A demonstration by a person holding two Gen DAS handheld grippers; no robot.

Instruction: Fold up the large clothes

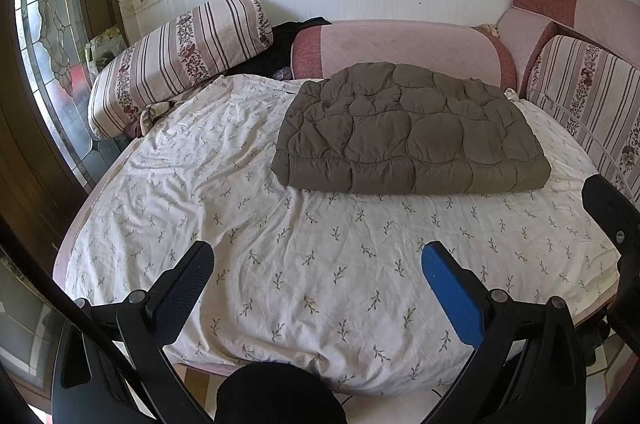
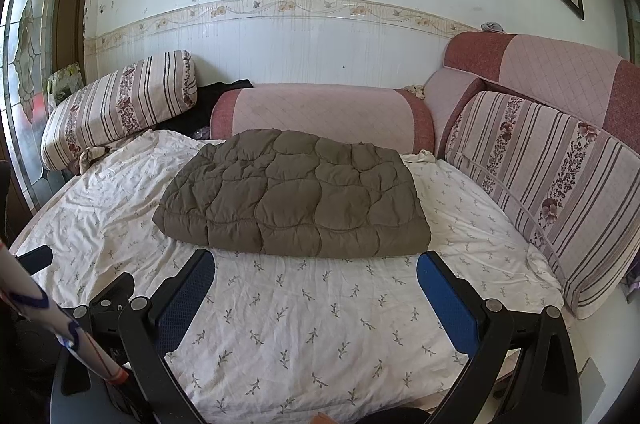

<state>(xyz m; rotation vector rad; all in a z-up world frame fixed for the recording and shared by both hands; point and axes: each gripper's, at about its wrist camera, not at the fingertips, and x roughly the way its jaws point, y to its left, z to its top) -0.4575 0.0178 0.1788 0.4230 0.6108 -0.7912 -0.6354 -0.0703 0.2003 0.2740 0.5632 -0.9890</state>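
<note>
Left gripper (image 1: pixel 318 264): jaws wide apart, nothing between them, held above the near edge of the bed sheet (image 1: pixel 224 208). Right gripper (image 2: pixel 316 272): also spread wide, empty, just short of the jacket's near edge. Brown quilted puffer jacket (image 2: pixel 296 200) lies folded into a thick rectangle on the white leaf-print sheet, toward the far right of the bed. Beyond it, a pink bolster (image 2: pixel 320 116) against the wall. Striped cushion (image 2: pixel 120 100) far left, another striped cushion (image 2: pixel 560 184) on the right.
</note>
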